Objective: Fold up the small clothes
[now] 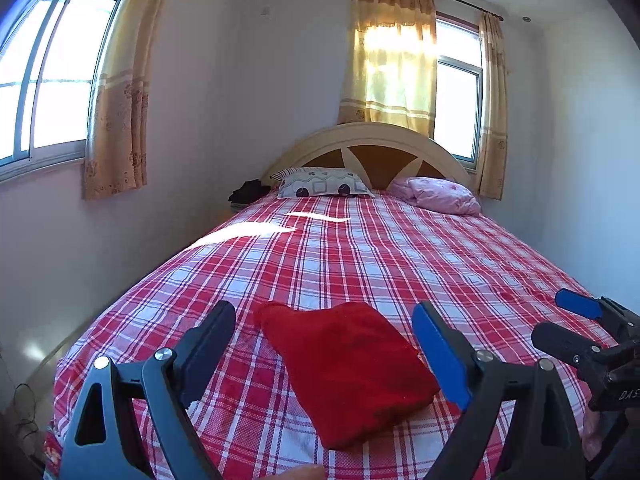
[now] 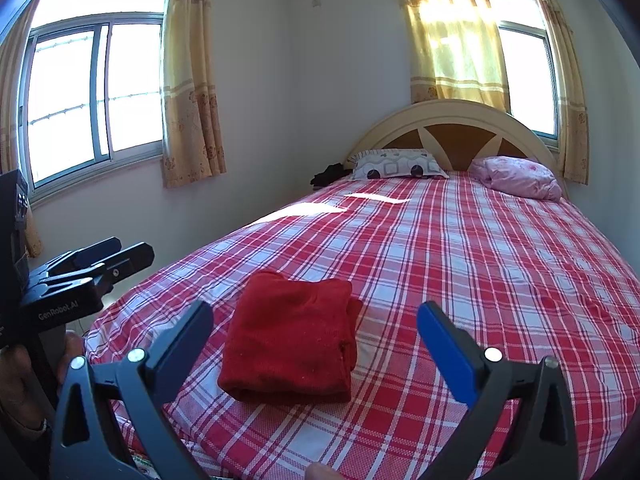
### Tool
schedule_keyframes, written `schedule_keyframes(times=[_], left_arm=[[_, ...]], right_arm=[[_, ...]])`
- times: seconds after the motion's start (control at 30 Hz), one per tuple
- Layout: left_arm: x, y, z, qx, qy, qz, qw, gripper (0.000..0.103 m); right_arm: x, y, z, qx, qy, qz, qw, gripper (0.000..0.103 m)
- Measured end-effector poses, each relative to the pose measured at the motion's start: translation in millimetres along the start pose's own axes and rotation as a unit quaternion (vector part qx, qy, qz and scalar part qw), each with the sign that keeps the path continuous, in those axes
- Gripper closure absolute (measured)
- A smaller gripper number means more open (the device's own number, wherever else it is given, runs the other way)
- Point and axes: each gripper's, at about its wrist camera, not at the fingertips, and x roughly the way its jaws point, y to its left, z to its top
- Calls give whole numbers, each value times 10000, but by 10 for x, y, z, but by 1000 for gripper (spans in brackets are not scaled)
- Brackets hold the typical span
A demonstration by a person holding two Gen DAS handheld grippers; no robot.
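A red garment point(image 1: 348, 372), folded into a thick rectangle, lies on the red plaid bed sheet point(image 1: 360, 248) near the foot of the bed. My left gripper point(image 1: 324, 308) hovers just in front of it, open, its fingers standing wide on either side and not touching the cloth. In the right wrist view the same folded garment point(image 2: 292, 336) lies ahead and slightly left. My right gripper point(image 2: 314, 308) is open too, with nothing between its pads. Each gripper shows in the other's view: the right gripper point(image 1: 568, 320) at the right edge, the left gripper point(image 2: 132, 250) at the left edge.
A patterned pillow point(image 1: 324, 184) and a pink bundle of bedding point(image 1: 436, 194) lie by the arched headboard point(image 1: 368, 140). A dark heap point(image 1: 248, 192) sits beside the bed's far left corner. Windows with yellow curtains point(image 1: 392, 56) line the walls. A hand point(image 2: 24, 368) holds the left gripper.
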Motion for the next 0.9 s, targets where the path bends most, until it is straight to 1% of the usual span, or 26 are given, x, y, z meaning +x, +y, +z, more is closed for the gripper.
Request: schedule_keyframes(times=[0.23,0.53,0.9], left_arm=[[-35,-75,7,228,-80,83,9997,12],[-3,-66,2,211,-58,151,9996,12],[-6,-42,-35,145,-59,30,9999,12]], right_arm=[[-24,28,-9,-35,-63,1,10000,0],[7,42,-32,-46,-17,32,10000,0],[61,91,-107,-109,96,58,9999,0]])
